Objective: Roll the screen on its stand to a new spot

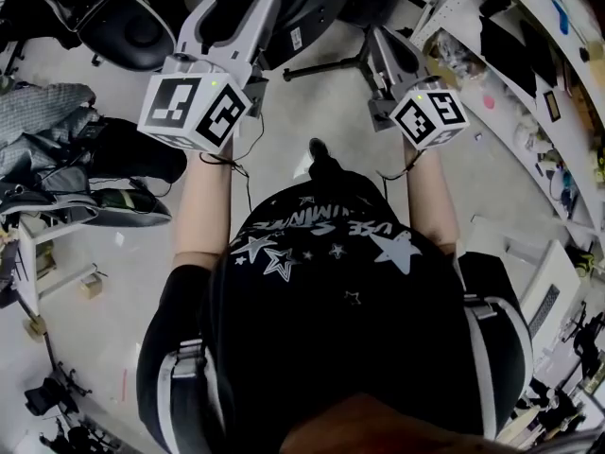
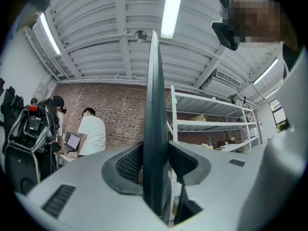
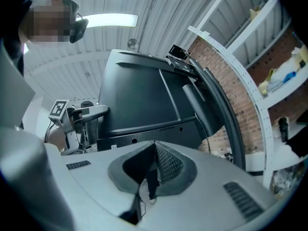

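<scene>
The screen (image 1: 312, 3) is a big dark panel on a wheeled stand, one leg (image 1: 326, 66) reaching across the floor. In the left gripper view I see the screen (image 2: 155, 105) edge-on, a thin dark blade running up between the jaws. My left gripper (image 2: 155, 165) is shut on that edge, both pads pressed to it, and stands at the screen's left side (image 1: 241, 12). The right gripper view shows the screen's black back (image 3: 139, 100) close ahead. My right gripper (image 3: 154, 150) is shut, tips meeting with nothing seen between them, near the screen's right side (image 1: 380, 41).
White shelving (image 1: 529, 55) full of items lines the right. An office chair (image 1: 132, 22) stands at the far left, with bags and clothes (image 1: 57, 149) piled on the floor below it. Two people (image 2: 91, 131) work at a laptop by a brick wall.
</scene>
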Tool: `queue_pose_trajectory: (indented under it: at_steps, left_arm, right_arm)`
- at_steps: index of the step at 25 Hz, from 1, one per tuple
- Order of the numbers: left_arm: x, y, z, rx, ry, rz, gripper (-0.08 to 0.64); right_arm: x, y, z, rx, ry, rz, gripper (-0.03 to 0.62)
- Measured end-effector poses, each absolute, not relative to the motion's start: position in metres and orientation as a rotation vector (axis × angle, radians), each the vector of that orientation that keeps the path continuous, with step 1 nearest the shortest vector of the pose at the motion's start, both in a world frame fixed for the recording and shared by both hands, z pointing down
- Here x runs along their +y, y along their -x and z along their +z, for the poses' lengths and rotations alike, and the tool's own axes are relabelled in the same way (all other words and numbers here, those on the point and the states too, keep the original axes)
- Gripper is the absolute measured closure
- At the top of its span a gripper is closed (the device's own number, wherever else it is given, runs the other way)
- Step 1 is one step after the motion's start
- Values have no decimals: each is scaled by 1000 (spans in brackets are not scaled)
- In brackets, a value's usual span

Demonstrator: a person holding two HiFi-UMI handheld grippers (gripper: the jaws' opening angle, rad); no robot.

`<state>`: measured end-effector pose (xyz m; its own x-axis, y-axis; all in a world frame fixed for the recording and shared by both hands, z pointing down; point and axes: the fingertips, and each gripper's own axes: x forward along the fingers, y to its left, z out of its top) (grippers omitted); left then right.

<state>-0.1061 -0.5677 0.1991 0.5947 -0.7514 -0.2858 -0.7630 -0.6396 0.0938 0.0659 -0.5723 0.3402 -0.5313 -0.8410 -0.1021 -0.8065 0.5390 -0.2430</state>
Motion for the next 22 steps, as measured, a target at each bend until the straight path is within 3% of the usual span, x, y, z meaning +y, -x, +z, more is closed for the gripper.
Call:
queue_pose_trajectory:
  at_steps: [22]
  left_arm:
    - [-431,144,200,1323,2759,525,387]
  right_arm:
    - [-424,-55,340,2516,1519,-218,584]
